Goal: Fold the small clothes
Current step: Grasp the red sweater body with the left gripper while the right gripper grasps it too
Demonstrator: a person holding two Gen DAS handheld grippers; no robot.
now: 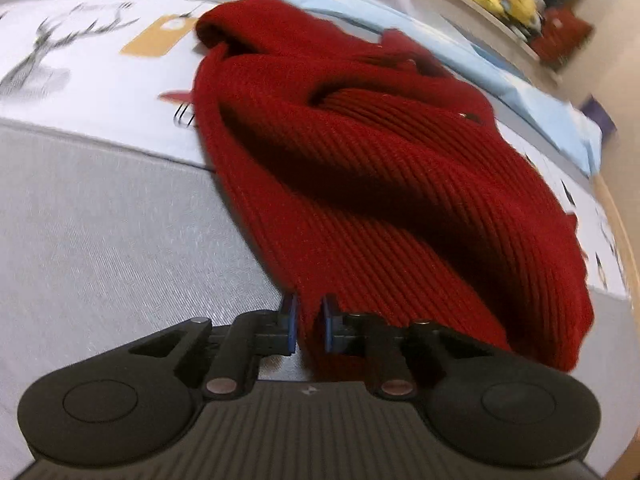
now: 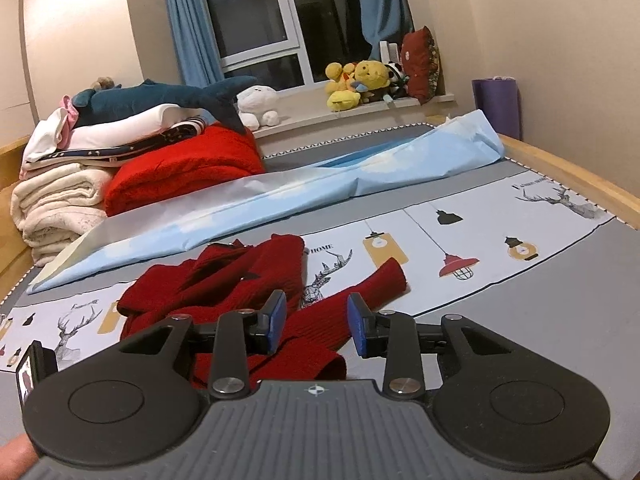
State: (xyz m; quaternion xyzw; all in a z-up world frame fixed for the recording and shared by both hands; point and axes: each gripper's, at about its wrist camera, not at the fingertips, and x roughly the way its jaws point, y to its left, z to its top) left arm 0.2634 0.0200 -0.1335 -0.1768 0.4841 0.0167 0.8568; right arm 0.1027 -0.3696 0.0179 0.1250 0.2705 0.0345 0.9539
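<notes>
You are working on a bed [image 2: 520, 320] whose grey cover carries a printed band of deer and lamps, with a pale blue sheet [image 2: 280, 196] lying across it further back and stacked blankets at the far left below a window sill of soft toys. The red knitted sweater [image 2: 240, 280] lies crumpled near the middle of the bed, on the printed band, one sleeve [image 2: 372, 284] stretched out to the right. Your left gripper [image 1: 308, 326] has its blue fingers pressed in on a near edge of the knit, pinching it. Your right gripper [image 2: 316, 320] hovers just above the sleeve with its fingers spread and nothing between them. To do this step well, judge it as flattening before folding: keep the left pinch firm and low, bring the right fingers down onto a matching edge, and draw the two apart evenly so the ribbed fabric spreads without bunching.
</notes>
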